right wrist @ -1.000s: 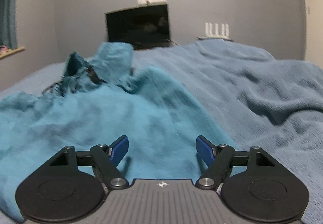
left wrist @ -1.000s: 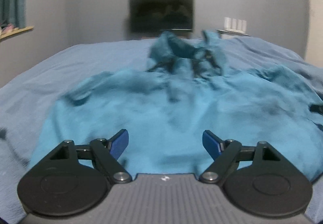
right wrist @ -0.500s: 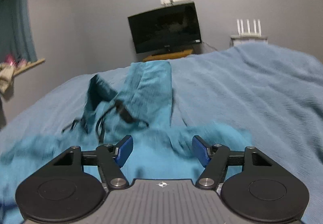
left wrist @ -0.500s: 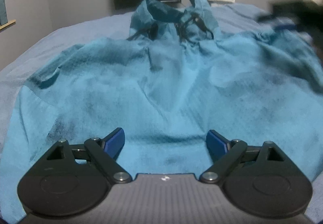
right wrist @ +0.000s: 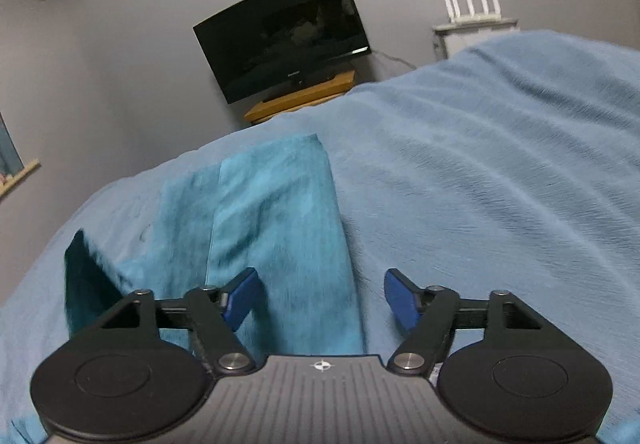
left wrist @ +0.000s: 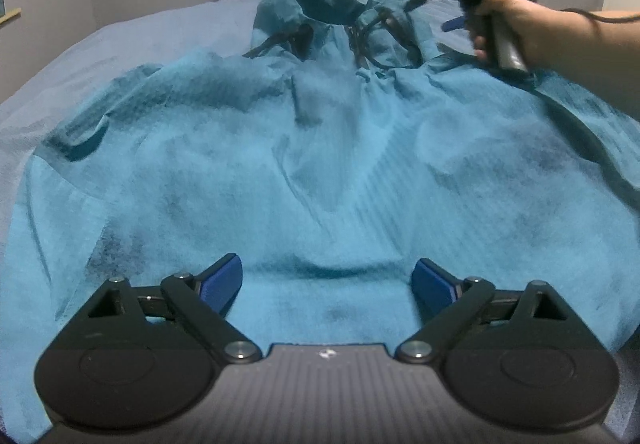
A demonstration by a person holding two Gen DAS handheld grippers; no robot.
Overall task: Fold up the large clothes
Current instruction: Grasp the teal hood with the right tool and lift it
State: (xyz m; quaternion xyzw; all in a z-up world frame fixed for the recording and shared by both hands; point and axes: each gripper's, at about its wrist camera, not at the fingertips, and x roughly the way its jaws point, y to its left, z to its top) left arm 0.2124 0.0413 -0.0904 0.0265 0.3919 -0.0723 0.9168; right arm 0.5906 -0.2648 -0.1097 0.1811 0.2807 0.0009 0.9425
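A large teal hooded garment (left wrist: 320,147) lies spread on the blue bed cover, hood and dark drawstrings (left wrist: 372,39) at the far end. My left gripper (left wrist: 326,282) is open and empty, low over the garment's near hem. My right gripper (right wrist: 320,298) is open and empty over the hood (right wrist: 276,219), its left pad above the cloth and its right pad over the bed cover. In the left wrist view the right gripper (left wrist: 452,23) shows at the far right, held in a hand by the hood.
The blue bed cover (right wrist: 500,179) lies rumpled to the right of the garment. A dark TV (right wrist: 280,31) on a wooden stand and a white router (right wrist: 472,9) stand by the grey far wall. A window ledge (right wrist: 18,175) is at left.
The right gripper has moved forward along the garment to the hood. The left gripper has moved closer over the hem and now sees the right hand at the hood. Both stayed open.
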